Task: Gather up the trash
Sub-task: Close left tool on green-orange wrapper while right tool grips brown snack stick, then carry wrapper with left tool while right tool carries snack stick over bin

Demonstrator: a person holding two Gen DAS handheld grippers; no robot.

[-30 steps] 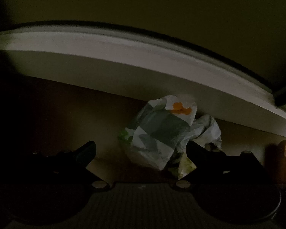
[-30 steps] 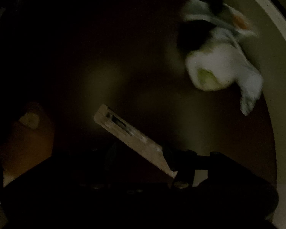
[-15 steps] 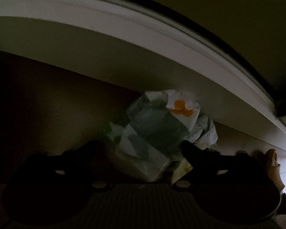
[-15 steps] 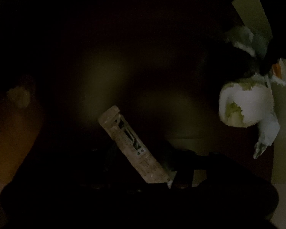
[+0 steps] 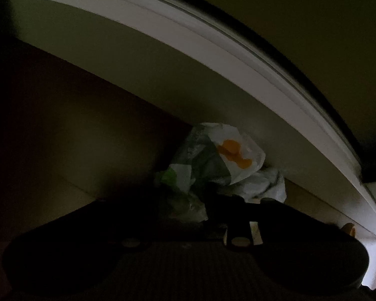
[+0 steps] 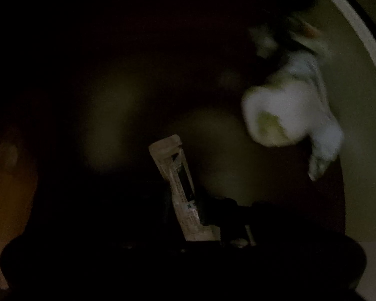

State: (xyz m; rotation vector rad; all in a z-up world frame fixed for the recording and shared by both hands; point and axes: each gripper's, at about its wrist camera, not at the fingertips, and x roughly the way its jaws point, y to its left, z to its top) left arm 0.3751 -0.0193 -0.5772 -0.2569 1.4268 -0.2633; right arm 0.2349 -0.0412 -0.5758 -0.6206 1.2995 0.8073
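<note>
Though the light is very poor, the left claw (image 5: 195,208) appears pinched onto the near edge of a crumpled wrapper (image 5: 213,160), white and green paper with an orange print. The wad sits low against a white baseboard (image 5: 213,50), on a dark brown floor (image 5: 62,125). Tucked into that corner, it probably has to be reached from the open floor side, which would explain the low, forward approach.

From the right wrist view, the same wrapper (image 6: 288,107) shows blurred, a dark shape gripping its top, likely the left claw. The right claw (image 6: 200,215) is clamped on a flat printed sachet (image 6: 180,185), held upright between the fingers. Holding it by one end leaves most of it sticking out, free to drop into a bin.

Judgement: both claws are loaded with trash. Next step likely calls for lifting the wrapper clear of the baseboard. Thin paper could tear or slip from a shallow pinch.
</note>
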